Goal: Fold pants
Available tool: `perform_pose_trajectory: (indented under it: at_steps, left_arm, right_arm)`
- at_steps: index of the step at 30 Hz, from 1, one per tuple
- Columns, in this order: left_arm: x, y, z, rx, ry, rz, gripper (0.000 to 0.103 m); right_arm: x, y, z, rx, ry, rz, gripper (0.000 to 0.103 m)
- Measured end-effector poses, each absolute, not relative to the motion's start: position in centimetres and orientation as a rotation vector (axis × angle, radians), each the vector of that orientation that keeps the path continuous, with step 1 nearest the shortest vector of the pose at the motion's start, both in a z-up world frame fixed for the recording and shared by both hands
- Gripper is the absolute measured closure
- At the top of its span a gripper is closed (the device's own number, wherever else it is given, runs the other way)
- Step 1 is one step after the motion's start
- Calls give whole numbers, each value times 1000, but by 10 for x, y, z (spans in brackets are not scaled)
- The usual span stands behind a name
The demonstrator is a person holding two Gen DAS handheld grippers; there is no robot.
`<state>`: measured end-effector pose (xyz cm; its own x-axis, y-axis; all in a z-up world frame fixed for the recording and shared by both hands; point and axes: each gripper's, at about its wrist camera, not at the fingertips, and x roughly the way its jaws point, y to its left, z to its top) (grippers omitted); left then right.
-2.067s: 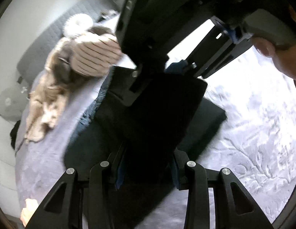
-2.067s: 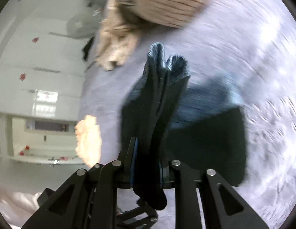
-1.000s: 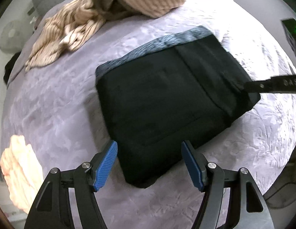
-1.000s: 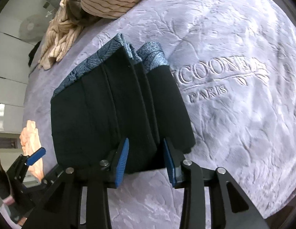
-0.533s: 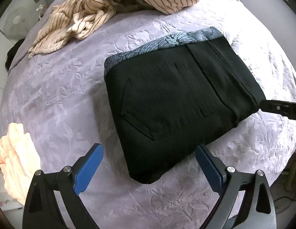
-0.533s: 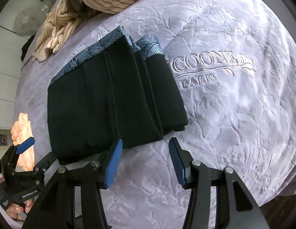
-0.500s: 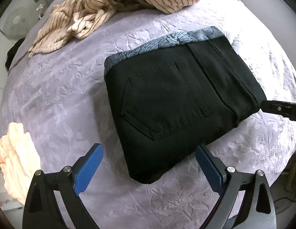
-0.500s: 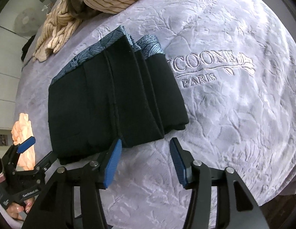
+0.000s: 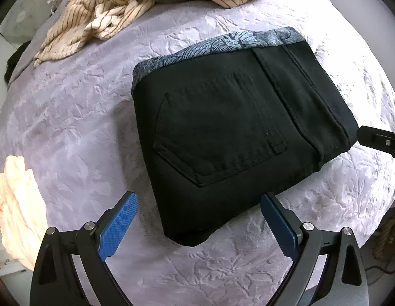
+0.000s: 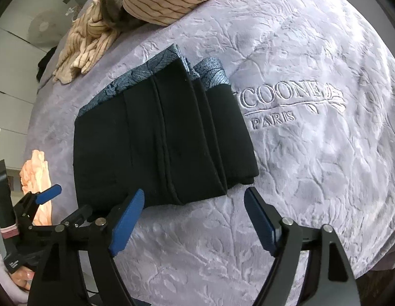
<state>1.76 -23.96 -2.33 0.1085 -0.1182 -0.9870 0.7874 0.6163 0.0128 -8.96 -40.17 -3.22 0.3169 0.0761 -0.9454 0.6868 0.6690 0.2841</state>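
Pants [image 9: 230,132] lie folded on bedspread [image 9: 77,132]; left gripper [image 9: 198,216] and right gripper [image 10: 193,213] released, just widened.

A home bedroom is showing here: a bed [image 9: 77,132] is lying under an embossed lilac bedspread [image 10: 312,153], with striped clothes [image 9: 100,17] piling near its far edge.

- We read "COONE" embossed in large capitals on the lilac bedspread [image 10: 312,153], just right of the folded black pants [image 10: 161,140], which cover whatever letters come before it.
- Under it, smaller, we read "PARIS", below an embossed leafy sprig.
- We can read nothing else in either view.
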Motion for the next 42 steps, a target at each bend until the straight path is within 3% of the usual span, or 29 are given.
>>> perform_pose_trajectory:
  at_steps: [5, 6, 7, 34, 42]
  left_arm:
    - [23, -241, -28, 636, 1330, -725, 1]
    - [24, -242, -29, 635, 1334, -723, 1]
    - [25, -242, -30, 634, 1335, -719, 1]
    - [76, -246, -58, 569, 1419, -686, 1]
    - [125, -241, -64, 425, 1439, -767, 1]
  right_arm:
    - [-88, -406, -34, 755, 1193, -445, 10]
    - [-88, -406, -35, 752, 1194, -444, 2]
    - [-87, -408, -36, 753, 1192, -440, 0]
    - [-86, -437, -68, 841, 1305, -316, 0]
    - [-74, -455, -72, 877, 1280, -218, 0]
